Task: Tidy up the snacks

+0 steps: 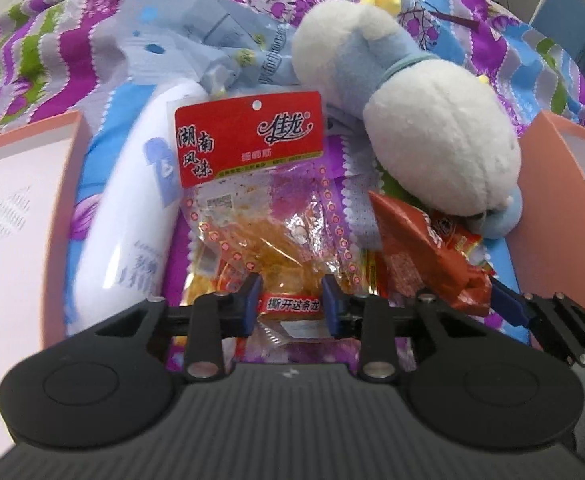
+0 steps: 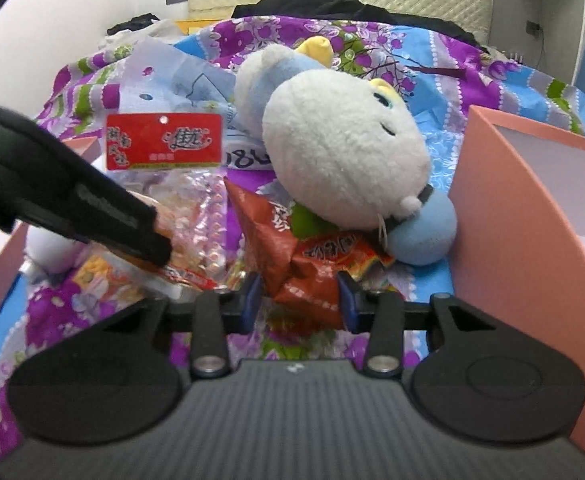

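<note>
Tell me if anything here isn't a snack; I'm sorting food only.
Two things stand out: a plush toy lies on top of the orange snack packet, and a white bottle lies beside the red-labelled snack bag.

Black ribbed tongs [image 1: 292, 304], blue pads [image 1: 331, 300], silver screws.

I count two grippers, my left [image 1: 291, 299] and my right [image 2: 299, 300]. Two snack packs: one clear bag [image 1: 268, 236] with a red header, one orange-red pouch [image 2: 292, 264]. One plush toy [image 1: 424, 120], white and blue. One white bottle [image 1: 132, 216]. One pale blue plastic bag [image 1: 180, 36]. Two pink boxes, one at my left [image 1: 66, 184], one at my right [image 2: 508, 216]. One floral sheet [image 1: 52, 32].
</note>
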A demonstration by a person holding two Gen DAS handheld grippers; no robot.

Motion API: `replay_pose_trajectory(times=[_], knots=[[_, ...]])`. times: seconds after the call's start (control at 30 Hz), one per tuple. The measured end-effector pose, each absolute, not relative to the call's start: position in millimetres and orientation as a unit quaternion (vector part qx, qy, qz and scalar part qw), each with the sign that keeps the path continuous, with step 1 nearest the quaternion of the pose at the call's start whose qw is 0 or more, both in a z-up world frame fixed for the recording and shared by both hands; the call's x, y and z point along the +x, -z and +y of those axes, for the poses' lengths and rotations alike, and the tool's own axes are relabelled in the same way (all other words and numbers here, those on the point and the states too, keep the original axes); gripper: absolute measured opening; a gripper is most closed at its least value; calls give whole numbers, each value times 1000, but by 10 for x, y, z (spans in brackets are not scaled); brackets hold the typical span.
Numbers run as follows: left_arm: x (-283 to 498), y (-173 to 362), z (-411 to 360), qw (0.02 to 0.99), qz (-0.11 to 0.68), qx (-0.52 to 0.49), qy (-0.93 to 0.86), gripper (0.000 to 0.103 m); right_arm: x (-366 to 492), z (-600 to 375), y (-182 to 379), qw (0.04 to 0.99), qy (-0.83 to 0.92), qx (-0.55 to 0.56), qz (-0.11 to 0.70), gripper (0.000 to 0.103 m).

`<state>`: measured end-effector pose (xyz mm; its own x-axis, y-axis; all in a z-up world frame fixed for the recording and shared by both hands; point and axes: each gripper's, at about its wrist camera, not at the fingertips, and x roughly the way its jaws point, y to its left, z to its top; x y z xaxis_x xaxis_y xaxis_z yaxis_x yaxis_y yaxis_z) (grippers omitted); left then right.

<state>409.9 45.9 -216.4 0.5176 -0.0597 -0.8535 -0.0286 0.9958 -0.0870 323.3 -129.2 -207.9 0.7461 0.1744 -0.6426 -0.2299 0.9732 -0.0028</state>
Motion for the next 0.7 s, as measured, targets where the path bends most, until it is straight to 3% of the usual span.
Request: replay_pose_trajectory(times=[0.7], knots=[[2387, 1872, 645, 863, 494, -99, -35, 35, 1930, -1416, 1639, 925, -154, -29, 345, 42]])
